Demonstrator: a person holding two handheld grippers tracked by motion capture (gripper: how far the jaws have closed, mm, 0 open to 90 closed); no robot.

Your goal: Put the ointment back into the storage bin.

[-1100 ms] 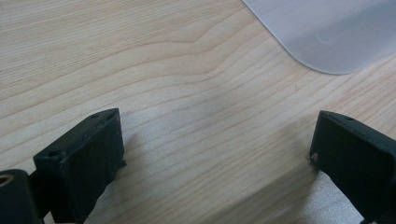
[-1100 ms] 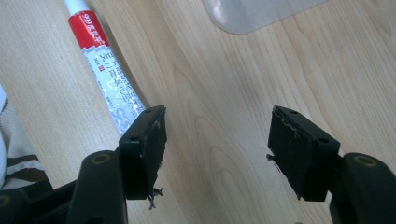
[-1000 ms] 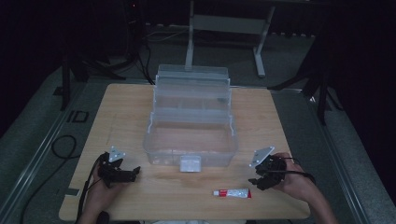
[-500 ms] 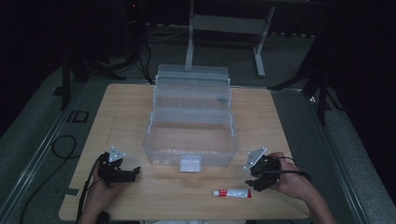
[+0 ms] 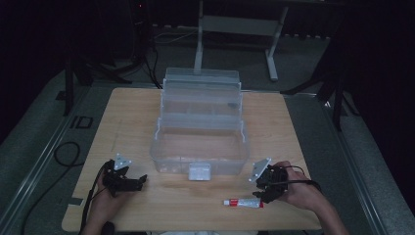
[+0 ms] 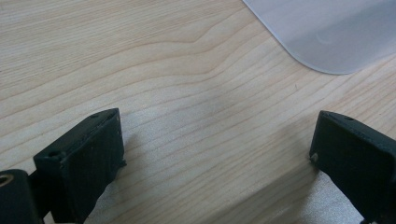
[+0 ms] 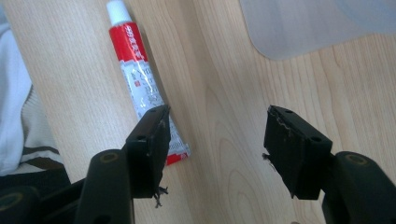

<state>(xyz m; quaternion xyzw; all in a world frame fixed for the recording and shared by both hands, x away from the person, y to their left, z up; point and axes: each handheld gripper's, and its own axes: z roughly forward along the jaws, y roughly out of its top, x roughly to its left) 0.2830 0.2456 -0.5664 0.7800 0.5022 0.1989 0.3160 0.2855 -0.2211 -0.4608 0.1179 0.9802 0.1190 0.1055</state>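
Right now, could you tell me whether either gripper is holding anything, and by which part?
Nothing is held. The right gripper stands open above the table beside the tube's crimped end, and the left gripper is open over bare wood.

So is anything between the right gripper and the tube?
Nothing visible. The right gripper is open just above the tube, which lies on bare table beside one jaw, not yet between them.

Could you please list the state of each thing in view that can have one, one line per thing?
Clear plastic box: open, lid swung back, main compartment looks empty.
Tube: lying flat on the table, white cap on, not gripped.
Left gripper: open, nothing between its jaws.
Right gripper: open, its jaws have just been closing; one jaw overlaps the tube's end, nothing between them.
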